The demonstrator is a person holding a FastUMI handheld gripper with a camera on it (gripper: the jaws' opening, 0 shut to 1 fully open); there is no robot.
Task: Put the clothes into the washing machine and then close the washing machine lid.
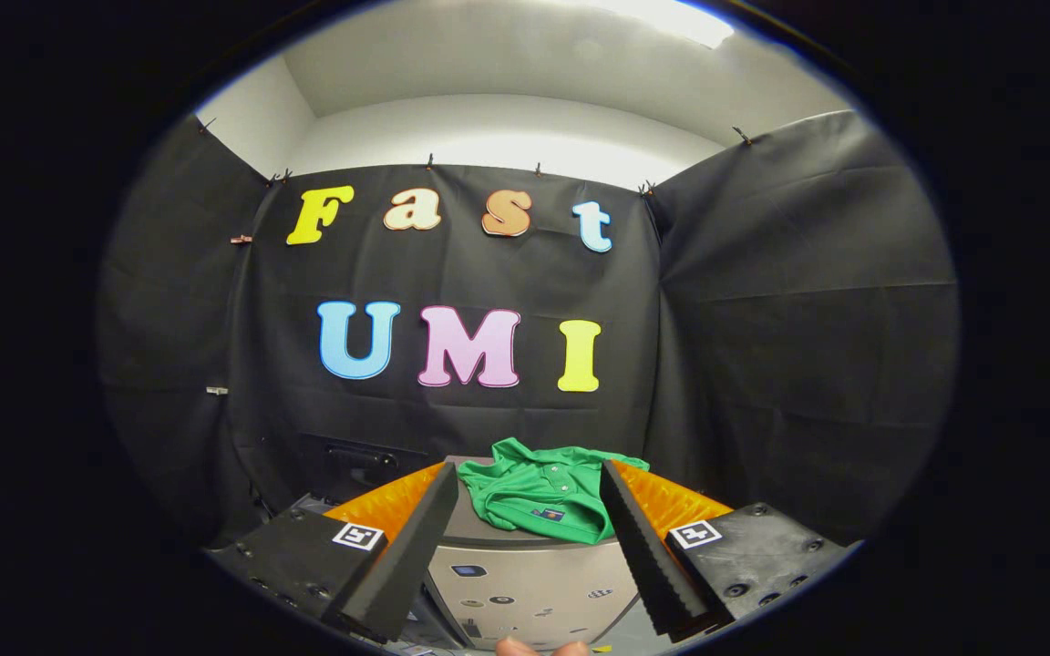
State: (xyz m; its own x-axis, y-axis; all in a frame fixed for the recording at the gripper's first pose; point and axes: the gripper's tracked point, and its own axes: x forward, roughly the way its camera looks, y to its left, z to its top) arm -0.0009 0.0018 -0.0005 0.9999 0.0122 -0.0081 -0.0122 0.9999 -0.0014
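Note:
A green polo shirt lies crumpled on top of the grey washing machine, beyond my fingertips. My gripper is open; its two black ridged fingers stand wide apart on either side of the shirt without touching it. The machine's front panel, with a small window and stickers, faces me between the fingers. The lid's state is hidden under the shirt.
Black cloth walls close the booth behind and to both sides of the machine. A dark box-like object sits behind the machine to the left. A person's fingertips show just below the machine's front.

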